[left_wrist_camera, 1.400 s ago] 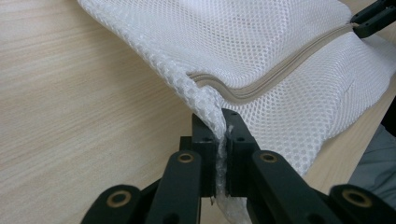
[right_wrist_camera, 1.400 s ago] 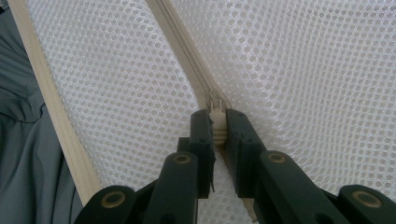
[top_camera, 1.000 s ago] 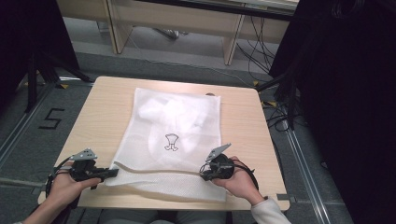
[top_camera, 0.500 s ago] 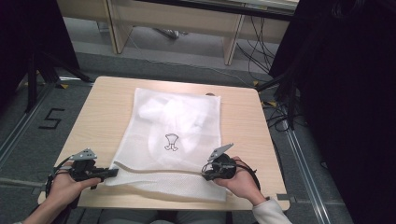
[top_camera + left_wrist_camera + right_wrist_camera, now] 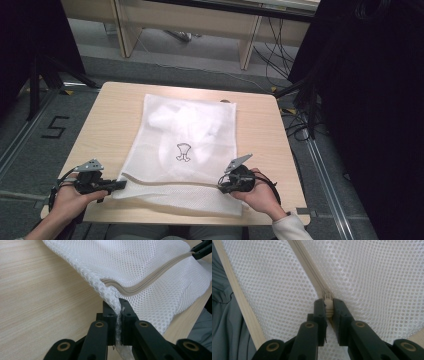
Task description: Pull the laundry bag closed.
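Mesh laundry bag [image 5: 187,150], white, lies flat on the wooden table [image 5: 260,125], its zipper [image 5: 170,182] running along the near edge. Something pale sits inside it, with a small dark print showing. The right gripper [image 5: 226,186] is clenched on the zipper pull [image 5: 327,305] near the bag's near right corner; the left gripper [image 5: 117,185] pinches the mesh at the near left corner. Judging by this, the zipper is about to be drawn, left hand anchoring; the next move calls for a steady pull along the track with the mesh kept taut. Beyond the table: grey floor, a marked "5" [image 5: 55,127], cables, dark curtains.
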`<action>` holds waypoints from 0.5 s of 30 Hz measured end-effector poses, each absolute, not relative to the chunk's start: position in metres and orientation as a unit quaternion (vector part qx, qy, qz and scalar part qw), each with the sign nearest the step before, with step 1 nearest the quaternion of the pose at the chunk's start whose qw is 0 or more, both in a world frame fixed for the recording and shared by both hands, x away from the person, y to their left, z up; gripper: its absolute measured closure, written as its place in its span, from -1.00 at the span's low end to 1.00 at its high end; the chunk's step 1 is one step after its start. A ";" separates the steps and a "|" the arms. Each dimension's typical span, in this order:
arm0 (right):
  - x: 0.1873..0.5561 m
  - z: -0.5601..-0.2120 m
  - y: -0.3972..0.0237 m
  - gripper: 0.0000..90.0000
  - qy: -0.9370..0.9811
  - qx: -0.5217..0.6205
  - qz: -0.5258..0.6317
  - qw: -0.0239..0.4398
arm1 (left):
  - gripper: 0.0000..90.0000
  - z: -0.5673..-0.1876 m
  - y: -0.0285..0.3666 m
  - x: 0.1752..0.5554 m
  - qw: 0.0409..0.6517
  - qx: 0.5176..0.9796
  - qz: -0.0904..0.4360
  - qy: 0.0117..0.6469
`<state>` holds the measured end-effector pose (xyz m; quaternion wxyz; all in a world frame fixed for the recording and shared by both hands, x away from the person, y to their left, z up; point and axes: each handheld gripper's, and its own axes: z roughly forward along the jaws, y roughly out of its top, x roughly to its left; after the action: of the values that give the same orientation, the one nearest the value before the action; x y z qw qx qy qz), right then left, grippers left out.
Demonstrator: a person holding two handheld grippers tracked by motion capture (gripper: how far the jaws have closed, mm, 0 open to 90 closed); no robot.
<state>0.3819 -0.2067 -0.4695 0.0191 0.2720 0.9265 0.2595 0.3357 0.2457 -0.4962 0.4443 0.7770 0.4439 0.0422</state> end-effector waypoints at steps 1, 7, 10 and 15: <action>0.382 -0.470 -0.208 0.83 0.926 0.273 0.258 0.017 | 0.88 -0.496 0.246 0.336 0.444 0.777 0.042 0.444; 0.381 -0.470 -0.212 0.83 0.924 0.277 0.261 0.021 | 0.88 -0.496 0.246 0.336 0.444 0.777 0.043 0.444; 0.380 -0.469 -0.214 0.83 0.921 0.289 0.259 0.020 | 0.88 -0.496 0.246 0.336 0.444 0.777 0.043 0.444; 0.379 -0.468 -0.216 0.83 0.920 0.294 0.259 0.018 | 0.88 -0.496 0.246 0.336 0.444 0.777 0.042 0.444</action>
<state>0.3788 -0.2163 -0.4685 0.0178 0.2940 0.9199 0.2591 0.3358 0.2456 -0.4962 0.4443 0.7769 0.4441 0.0422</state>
